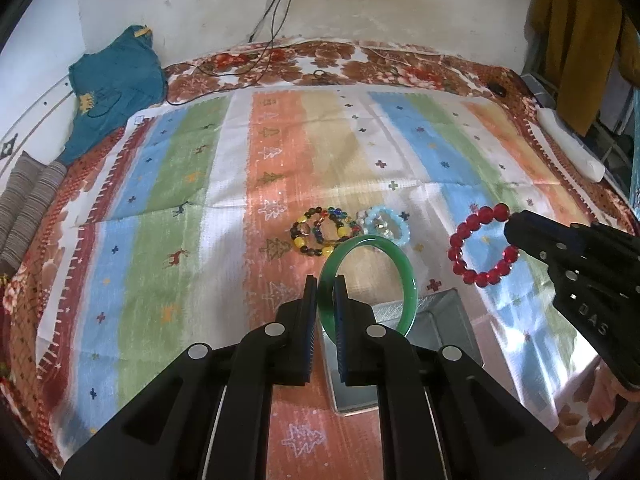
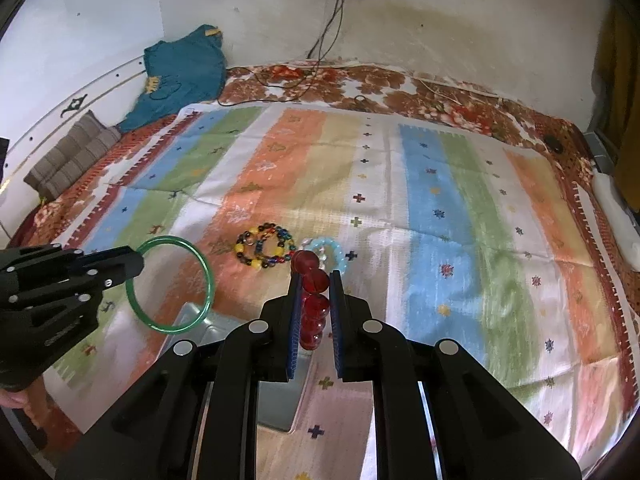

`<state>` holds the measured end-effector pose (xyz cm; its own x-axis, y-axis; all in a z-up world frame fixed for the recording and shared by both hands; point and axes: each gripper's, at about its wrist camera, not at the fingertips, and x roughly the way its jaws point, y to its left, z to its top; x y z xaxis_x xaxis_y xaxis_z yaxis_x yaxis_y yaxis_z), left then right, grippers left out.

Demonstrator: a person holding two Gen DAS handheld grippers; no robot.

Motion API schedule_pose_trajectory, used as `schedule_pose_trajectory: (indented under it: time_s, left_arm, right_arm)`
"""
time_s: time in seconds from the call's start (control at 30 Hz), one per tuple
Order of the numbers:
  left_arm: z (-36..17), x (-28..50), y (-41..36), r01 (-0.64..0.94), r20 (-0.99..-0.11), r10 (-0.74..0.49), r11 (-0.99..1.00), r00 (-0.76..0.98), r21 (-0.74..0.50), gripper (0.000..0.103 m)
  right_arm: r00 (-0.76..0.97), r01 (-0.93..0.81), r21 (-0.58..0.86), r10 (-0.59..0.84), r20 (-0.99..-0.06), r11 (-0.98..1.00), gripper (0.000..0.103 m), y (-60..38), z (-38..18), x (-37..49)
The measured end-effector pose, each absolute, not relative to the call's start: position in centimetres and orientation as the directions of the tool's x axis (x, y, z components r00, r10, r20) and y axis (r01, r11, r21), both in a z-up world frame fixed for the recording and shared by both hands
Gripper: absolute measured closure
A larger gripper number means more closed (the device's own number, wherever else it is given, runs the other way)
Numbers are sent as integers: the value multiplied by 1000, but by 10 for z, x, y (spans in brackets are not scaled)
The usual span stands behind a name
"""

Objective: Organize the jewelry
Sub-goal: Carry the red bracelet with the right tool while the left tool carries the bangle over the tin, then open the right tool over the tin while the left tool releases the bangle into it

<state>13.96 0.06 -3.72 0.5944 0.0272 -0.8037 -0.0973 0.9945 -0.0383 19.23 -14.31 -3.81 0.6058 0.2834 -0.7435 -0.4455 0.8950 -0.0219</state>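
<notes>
left gripper (image 1: pixel 325 280) fingers clamp green bangle (image 1: pixel 370 284) | right gripper (image 2: pixel 314 276) fingers clamp red bead bracelet (image 2: pixel 314 300) | grey tray (image 1: pixel 436 320) partly hidden | bedspread (image 1: pixel 180 200) open leftward

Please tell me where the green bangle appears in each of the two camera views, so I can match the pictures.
Left wrist view: the green bangle is at lower centre, clamped at its left edge by the left gripper, above the grey tray.
Right wrist view: the green bangle is at middle left, held by the left gripper.
Shared landmark: the multicoloured bead bracelet lying on the striped cloth.
</notes>
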Motion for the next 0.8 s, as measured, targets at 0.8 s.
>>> schedule_pose_trajectory:
  time_s: [0.8]
  left_arm:
    - [-46, 126, -3, -121, -824, 62, 993, 564, -8, 60]
  right_arm:
    - [608, -428, -55, 242, -756, 902, 73, -152, -44, 170]
